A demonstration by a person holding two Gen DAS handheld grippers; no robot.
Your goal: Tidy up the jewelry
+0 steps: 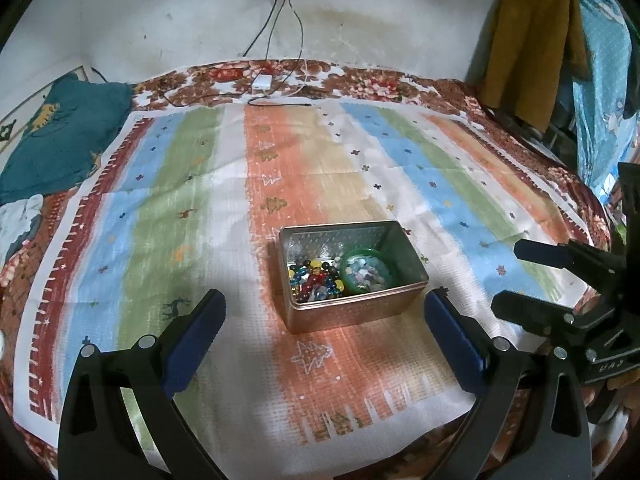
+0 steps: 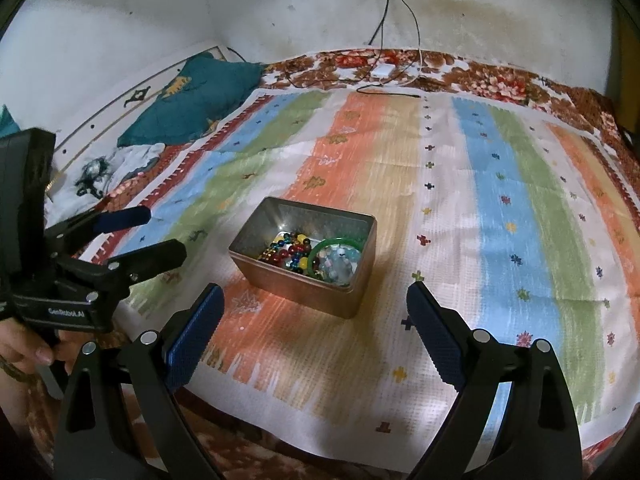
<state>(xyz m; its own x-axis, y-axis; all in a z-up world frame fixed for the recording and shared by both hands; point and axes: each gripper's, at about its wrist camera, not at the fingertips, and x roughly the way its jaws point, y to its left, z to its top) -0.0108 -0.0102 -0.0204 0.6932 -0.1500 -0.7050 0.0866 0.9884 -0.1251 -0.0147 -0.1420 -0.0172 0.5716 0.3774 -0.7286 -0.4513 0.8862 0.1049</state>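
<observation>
Two tools wide, empty: left tool [image 1: 324, 312], right tool [image 2: 314, 304]. Tin [image 1: 352, 312] on striped cloth [image 1: 160, 240], beads [image 1: 316, 278] and green bangle [image 1: 347, 258] inside.

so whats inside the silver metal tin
The silver rectangular metal tin holds loose multicoloured glass beads and a green bangle around pale beads. Anything beneath them is covered.
</observation>
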